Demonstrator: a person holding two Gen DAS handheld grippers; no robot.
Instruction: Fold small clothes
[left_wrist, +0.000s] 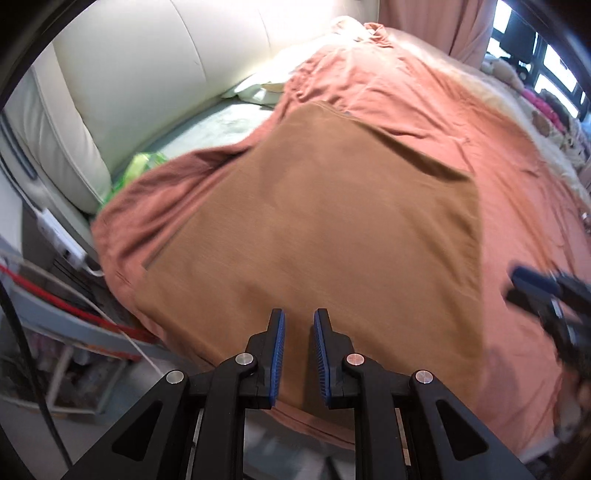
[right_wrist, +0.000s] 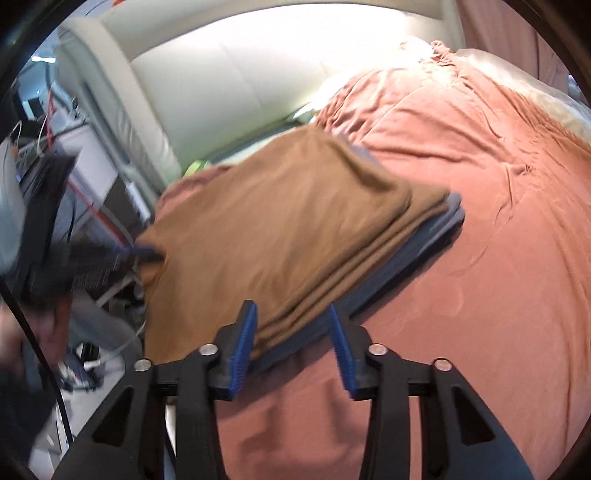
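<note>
A folded brown garment (left_wrist: 317, 229) lies flat on the salmon bedspread (left_wrist: 424, 96) near the bed's corner. In the right wrist view the brown garment (right_wrist: 280, 229) tops a stack over a folded dark blue garment (right_wrist: 421, 243). My left gripper (left_wrist: 299, 317) is open and empty, hovering over the brown garment's near edge. It also shows blurred in the right wrist view (right_wrist: 144, 254) at the garment's left corner. My right gripper (right_wrist: 293, 314) is open and empty, its jaws either side of the stack's near edge. It appears blurred in the left wrist view (left_wrist: 517, 284).
A cream padded headboard (left_wrist: 155, 74) stands behind the bed. A green item (left_wrist: 142, 164) lies beside it. Cables and a white power strip (left_wrist: 59, 236) hang at the left bedside. Plush toys (left_wrist: 543, 110) lie at the far right by a window.
</note>
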